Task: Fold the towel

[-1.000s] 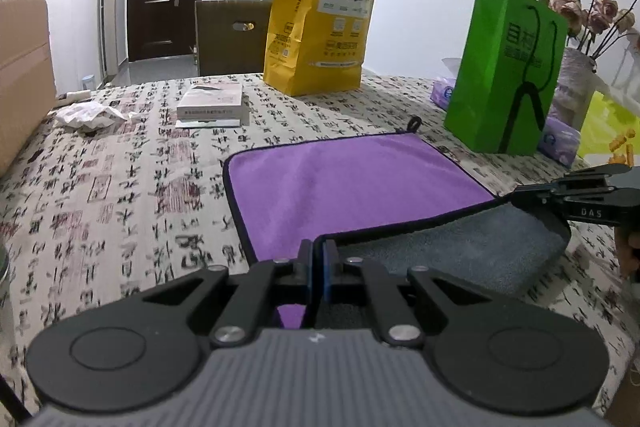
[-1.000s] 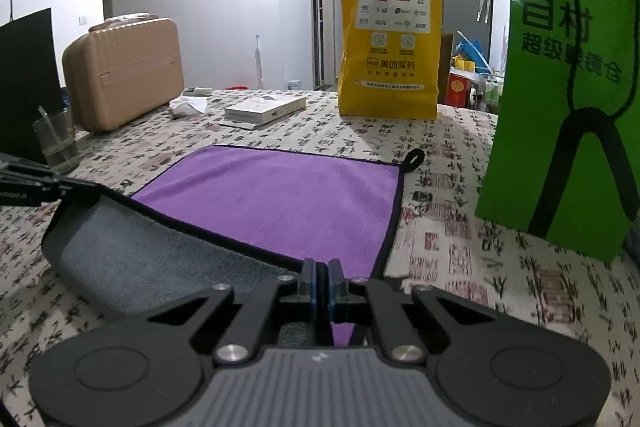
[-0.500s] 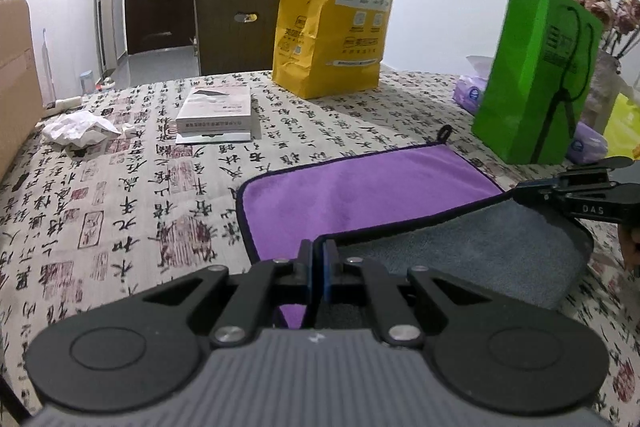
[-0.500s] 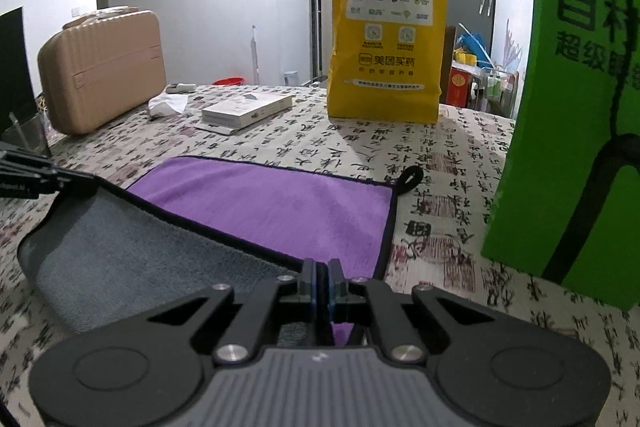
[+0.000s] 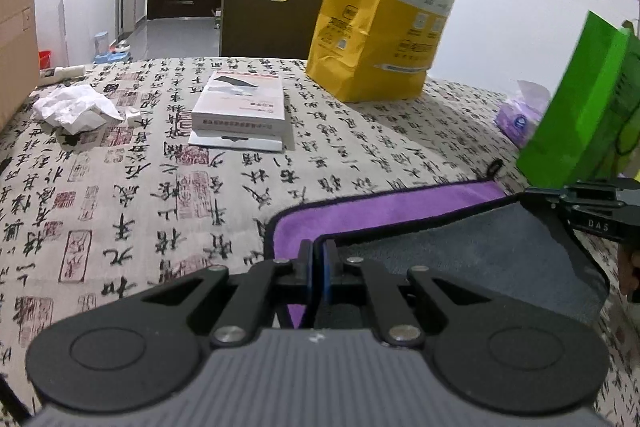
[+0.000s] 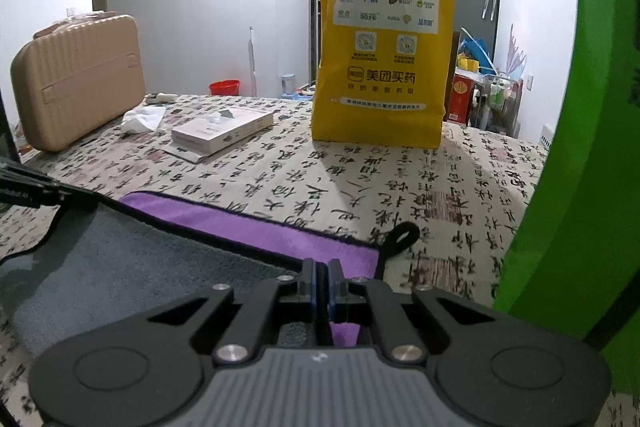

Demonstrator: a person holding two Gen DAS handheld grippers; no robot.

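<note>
Towel point(image 5: 384, 215): soft napped cloth, purple face, grey reverse, black stitched binding. Left hand-held gripper point(image 5: 319, 259) and right hand-held gripper point(image 6: 320, 277): matt black plastic links, bright metal rivets, ribbed grey body. Tabletop point(image 5: 160, 187): matt printed cloth cover. Yellow bag point(image 6: 384, 39): creased paper. Green bag point(image 6: 568, 147): smooth, slightly glossy paper. Suitcase point(image 6: 76, 79): ribbed hard plastic.
</note>
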